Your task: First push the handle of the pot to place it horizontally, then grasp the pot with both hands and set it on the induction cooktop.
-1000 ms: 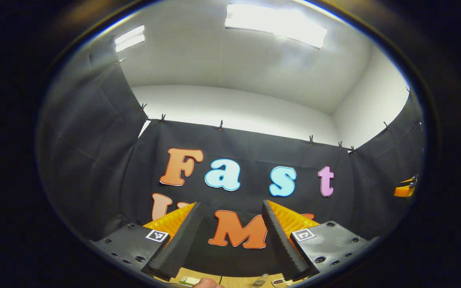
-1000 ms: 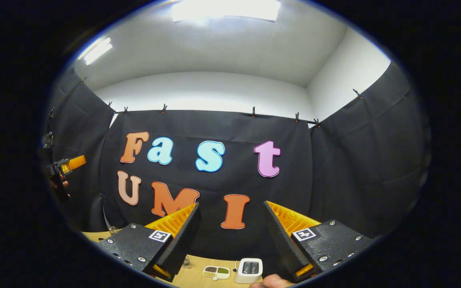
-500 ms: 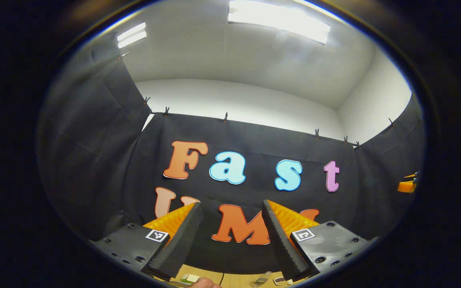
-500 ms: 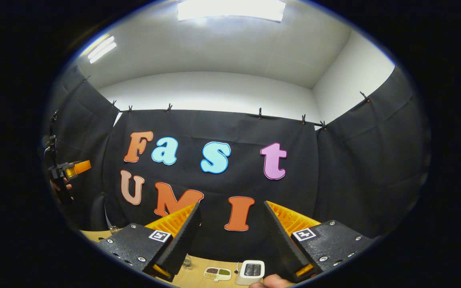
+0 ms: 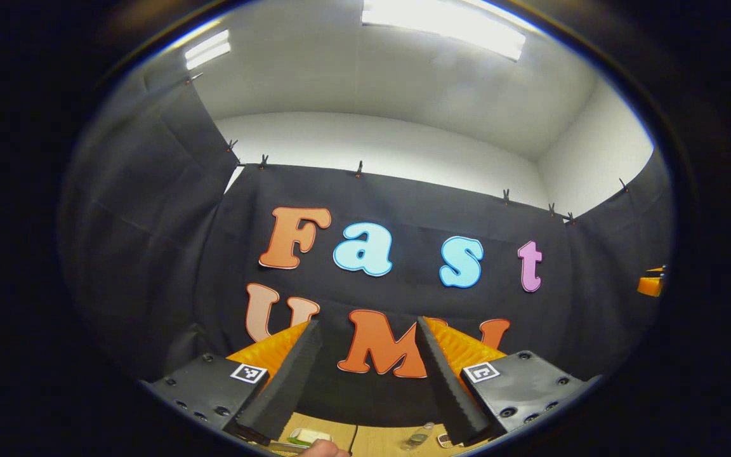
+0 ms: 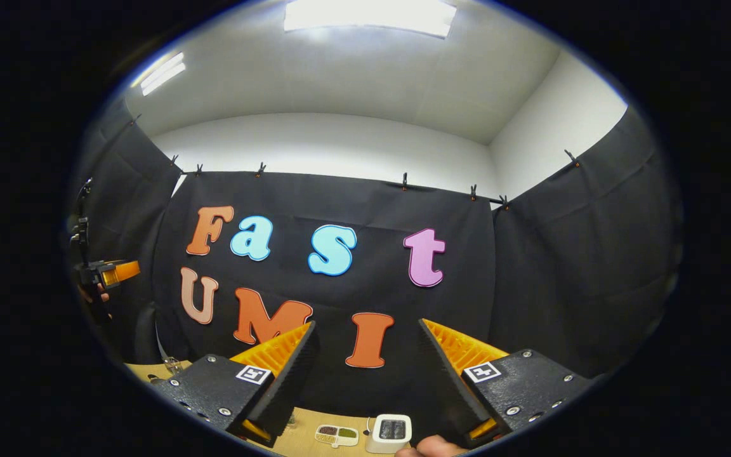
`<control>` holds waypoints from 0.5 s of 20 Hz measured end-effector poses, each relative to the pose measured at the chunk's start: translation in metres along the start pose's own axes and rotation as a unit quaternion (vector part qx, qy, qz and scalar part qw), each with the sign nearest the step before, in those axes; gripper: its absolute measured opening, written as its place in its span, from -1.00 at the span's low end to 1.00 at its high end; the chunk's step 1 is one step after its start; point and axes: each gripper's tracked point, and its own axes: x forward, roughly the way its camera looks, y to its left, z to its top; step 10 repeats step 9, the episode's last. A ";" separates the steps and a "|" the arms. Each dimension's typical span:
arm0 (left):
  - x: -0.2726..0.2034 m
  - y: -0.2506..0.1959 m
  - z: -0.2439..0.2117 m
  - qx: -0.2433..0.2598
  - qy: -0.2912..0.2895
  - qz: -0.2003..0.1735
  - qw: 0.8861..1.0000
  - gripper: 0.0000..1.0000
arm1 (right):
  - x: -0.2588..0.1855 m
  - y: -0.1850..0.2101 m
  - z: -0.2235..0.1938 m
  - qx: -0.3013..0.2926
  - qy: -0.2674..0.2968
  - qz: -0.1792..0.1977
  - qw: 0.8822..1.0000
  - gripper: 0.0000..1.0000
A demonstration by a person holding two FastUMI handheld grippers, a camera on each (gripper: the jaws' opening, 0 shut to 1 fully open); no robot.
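Both grippers are held high and level, facing the booth's black back wall. My left gripper [image 5: 367, 324] is open with nothing between its fingers. My right gripper [image 6: 367, 325] is also open, its gap bare. In the right gripper view, the left gripper [image 6: 108, 273] appears small at the far left edge with a hand under it. In the left gripper view, a bit of the right gripper [image 5: 650, 285] sits at the far right edge.
A strip of wooden table [image 5: 378, 441] lies low below the fingers, with a small white and green item [image 5: 307, 436] and a little bottle [image 5: 417, 437]. In the right gripper view a white boxy device [image 6: 391, 431] and a small compartment tray [image 6: 335, 434] rest on the table [image 6: 150, 369].
The left gripper view has tipped downward, so the wall slid up and a little more table shows. The right gripper view shifted only slightly. Both grippers stayed open.
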 end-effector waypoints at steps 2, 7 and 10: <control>0.000 0.000 0.001 0.007 -0.003 0.001 1.000 0.93 | -0.001 0.001 0.001 0.001 0.000 0.001 1.000 0.90; 0.000 0.003 0.006 0.010 -0.013 0.005 1.000 0.93 | -0.003 0.003 0.003 0.000 -0.005 0.001 1.000 0.89; -0.001 0.005 0.010 0.007 -0.020 0.006 1.000 0.93 | -0.003 0.001 0.002 -0.002 -0.006 -0.001 1.000 0.89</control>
